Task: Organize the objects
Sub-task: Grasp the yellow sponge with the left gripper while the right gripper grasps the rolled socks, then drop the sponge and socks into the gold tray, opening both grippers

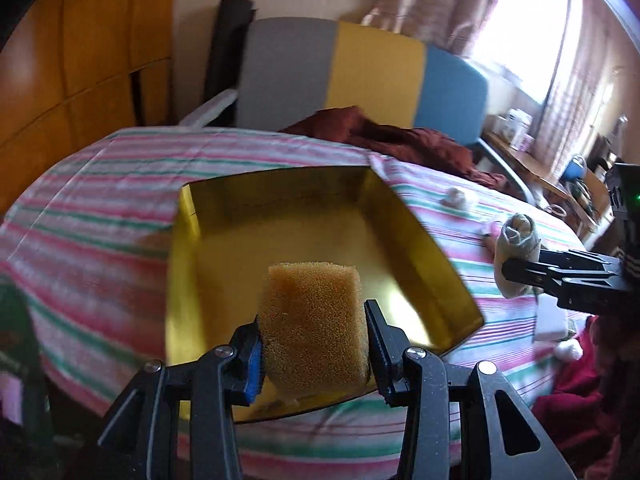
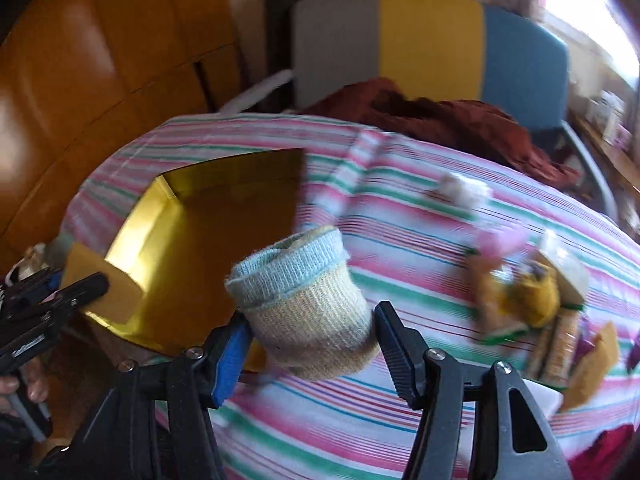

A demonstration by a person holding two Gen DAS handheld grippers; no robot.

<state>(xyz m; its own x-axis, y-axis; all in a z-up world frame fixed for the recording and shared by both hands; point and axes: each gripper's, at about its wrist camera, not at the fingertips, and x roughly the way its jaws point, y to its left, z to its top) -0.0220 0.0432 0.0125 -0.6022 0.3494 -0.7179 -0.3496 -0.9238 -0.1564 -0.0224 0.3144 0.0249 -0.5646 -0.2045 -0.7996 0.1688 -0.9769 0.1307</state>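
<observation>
Here we hold the sponge (image 1: 314,322) clamped in our left gripper (image 1: 314,354) directly over the gold tray (image 1: 182,280), while our right gripper (image 2: 312,344), pinching the rolled sock (image 2: 306,308), hangs beside it to the tray's right.

I'm working in a lived-in home room: behind the striped tablecloth (image 1: 100,208) stand a fabric chair (image 1: 360,76), wooden cupboards (image 1: 80,60) and a curtained window (image 1: 532,32)

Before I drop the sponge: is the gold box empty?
Empty as far as visible: the box shows bare gold floor. The sponge hides a near patch.
</observation>
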